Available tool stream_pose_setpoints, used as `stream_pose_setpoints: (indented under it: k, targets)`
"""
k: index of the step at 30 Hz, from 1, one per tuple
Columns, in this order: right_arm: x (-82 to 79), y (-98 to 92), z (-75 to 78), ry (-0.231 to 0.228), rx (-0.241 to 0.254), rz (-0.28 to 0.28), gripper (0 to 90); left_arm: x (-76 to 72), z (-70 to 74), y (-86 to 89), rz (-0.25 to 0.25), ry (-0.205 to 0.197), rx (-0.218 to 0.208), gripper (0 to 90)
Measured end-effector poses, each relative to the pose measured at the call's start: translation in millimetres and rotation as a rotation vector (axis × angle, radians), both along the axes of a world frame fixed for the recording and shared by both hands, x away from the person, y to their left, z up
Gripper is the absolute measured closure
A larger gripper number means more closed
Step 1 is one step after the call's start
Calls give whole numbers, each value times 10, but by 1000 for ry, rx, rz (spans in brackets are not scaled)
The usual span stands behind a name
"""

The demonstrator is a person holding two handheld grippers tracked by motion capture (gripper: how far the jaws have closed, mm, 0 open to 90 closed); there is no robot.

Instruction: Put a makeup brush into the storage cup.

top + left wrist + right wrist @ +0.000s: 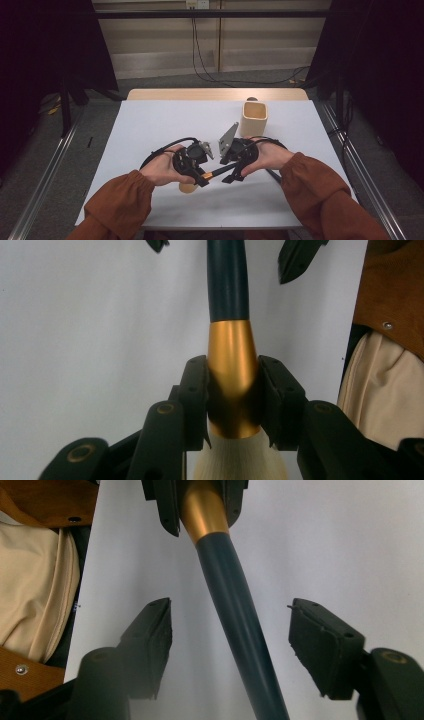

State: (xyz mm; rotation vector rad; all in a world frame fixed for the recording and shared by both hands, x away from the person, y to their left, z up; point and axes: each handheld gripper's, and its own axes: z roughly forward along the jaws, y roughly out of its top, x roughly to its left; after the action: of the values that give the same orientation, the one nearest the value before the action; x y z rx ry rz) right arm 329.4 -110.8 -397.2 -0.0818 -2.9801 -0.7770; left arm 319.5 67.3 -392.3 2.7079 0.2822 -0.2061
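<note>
Writing or labels cannot be read on any thing. Left claw (232,395) is clamped on the smooth gold metal collar of a brush (228,285) with dark round handle and cream bristles, above the near middle of the white table (150,120). Right claw (230,630) stands apart around the handle, without touching. A beige square cup (254,119) stands far right.

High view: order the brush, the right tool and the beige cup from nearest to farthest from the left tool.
1. Brush, clamped in the left tool.
2. Right tool, just right, jaws around the handle.
3. Beige cup, far right on the table.
</note>
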Motion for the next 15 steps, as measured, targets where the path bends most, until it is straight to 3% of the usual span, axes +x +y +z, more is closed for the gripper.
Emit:
stream_pose_setpoints:
  k: [12, 13, 14, 15]
  targets:
    - [11, 112, -27, 12, 12, 17, 485, -4, -27, 8, 10, -9, -3, 665]
    - [5, 120, -30, 13, 6, 9, 502, -40, -58, -10, 66, -4, -42, 665]
    - [15, 126, -33, 14, 10, 25, 515, -4, -40, 6, 12, -10, -9, 665]
    - [15, 126, -33, 14, 10, 25, 515, -11, -46, 6, 22, -4, -12, 665]
